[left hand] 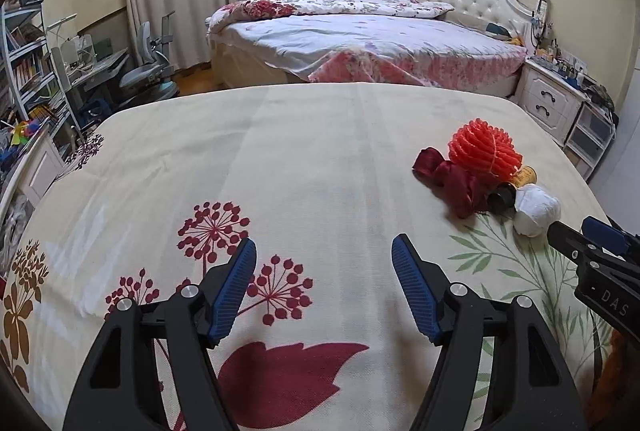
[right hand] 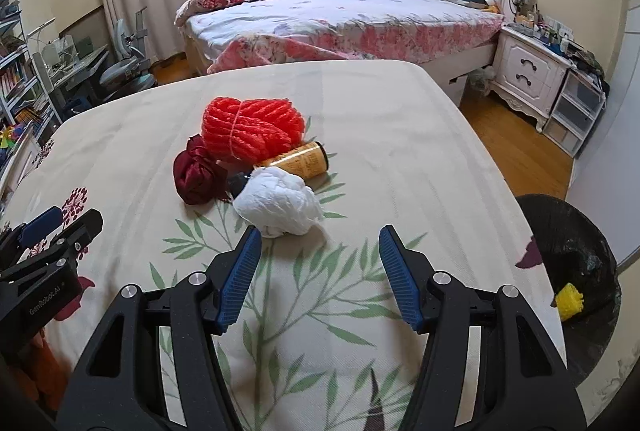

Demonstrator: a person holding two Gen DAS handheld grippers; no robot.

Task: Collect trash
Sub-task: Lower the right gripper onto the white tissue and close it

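Right gripper [right hand: 316, 247] is released, nothing between its spread fingers; a white crumpled wad [right hand: 278, 205] lies on the tabletop [right hand: 400, 135] just ahead of its left finger, touching a yellow-labelled bottle [right hand: 298, 160], a red net bundle [right hand: 250, 129] and a dark red cloth [right hand: 196, 177] beyond. A black bin [right hand: 580, 231] holding a yellow piece [right hand: 569, 301] stands to its right, off the tabletop edge. Left gripper [left hand: 324, 255] is likewise released and empty, the pile ahead and to its right.
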